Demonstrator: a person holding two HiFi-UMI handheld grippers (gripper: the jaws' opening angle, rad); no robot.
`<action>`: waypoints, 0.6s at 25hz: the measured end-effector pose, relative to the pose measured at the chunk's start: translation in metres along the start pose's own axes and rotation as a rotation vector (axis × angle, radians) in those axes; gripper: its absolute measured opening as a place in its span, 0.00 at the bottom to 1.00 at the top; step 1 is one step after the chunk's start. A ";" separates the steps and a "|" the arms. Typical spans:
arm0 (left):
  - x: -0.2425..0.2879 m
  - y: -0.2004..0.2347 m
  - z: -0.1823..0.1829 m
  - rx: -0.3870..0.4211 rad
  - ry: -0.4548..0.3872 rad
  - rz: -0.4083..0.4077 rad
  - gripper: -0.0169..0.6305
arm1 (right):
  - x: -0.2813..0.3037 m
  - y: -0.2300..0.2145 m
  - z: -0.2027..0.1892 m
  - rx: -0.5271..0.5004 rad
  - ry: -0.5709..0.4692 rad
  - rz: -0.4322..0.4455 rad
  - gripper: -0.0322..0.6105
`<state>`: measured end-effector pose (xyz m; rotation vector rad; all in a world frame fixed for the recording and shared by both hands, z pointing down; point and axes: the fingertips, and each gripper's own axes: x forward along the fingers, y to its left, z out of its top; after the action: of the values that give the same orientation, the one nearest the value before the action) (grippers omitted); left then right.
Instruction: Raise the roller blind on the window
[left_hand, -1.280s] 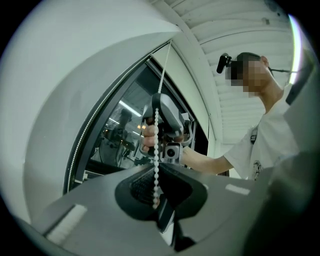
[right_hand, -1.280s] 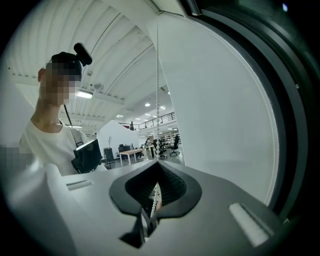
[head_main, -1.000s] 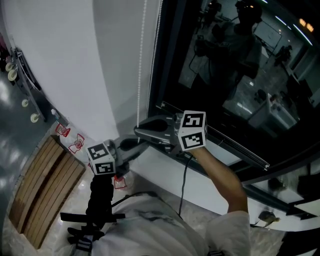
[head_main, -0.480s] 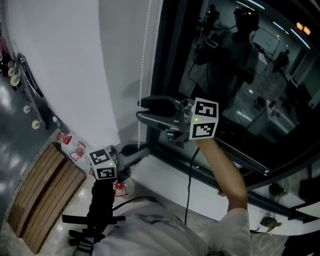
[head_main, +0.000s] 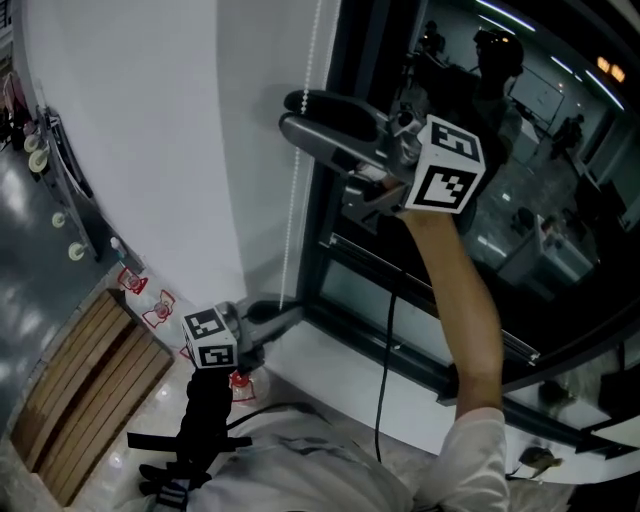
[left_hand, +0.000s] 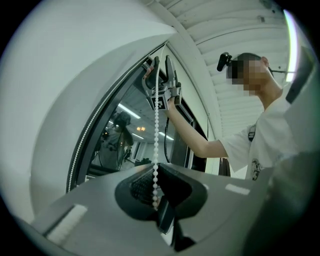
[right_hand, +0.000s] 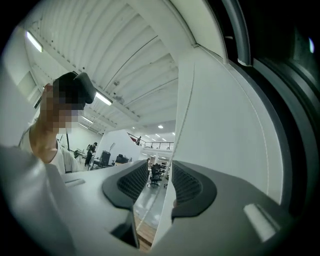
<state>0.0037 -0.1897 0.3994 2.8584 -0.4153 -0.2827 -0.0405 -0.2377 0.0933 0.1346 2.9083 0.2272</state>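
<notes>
Bead chain (head_main: 292, 230) of the roller blind hangs along the window frame (head_main: 340, 220), just beside the wall (head_main: 150, 120); the blind fabric is not in view. Judged light and limp, with beads prone to slip: pinch squarely across them, high up.

Left claw (head_main: 275, 310), low by the sill (head_main: 330, 350), is clamped on the chain. Right claw (head_main: 292, 112), high, stands parted, its jaws having just been opening; the chain passes between the pads unpressed.

The frame edge is close. There is open room down the chain.
</notes>
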 end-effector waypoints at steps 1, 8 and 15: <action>-0.002 0.000 -0.002 -0.001 -0.002 0.002 0.02 | 0.002 -0.001 0.009 -0.017 -0.010 0.002 0.26; -0.002 0.002 -0.001 -0.007 -0.004 0.014 0.02 | 0.008 -0.001 0.063 -0.112 -0.039 0.032 0.26; -0.003 0.002 -0.001 -0.008 -0.005 0.014 0.02 | 0.009 0.004 0.074 -0.179 -0.029 0.004 0.15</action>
<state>0.0005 -0.1906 0.4009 2.8464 -0.4335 -0.2879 -0.0327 -0.2221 0.0209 0.1134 2.8422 0.4794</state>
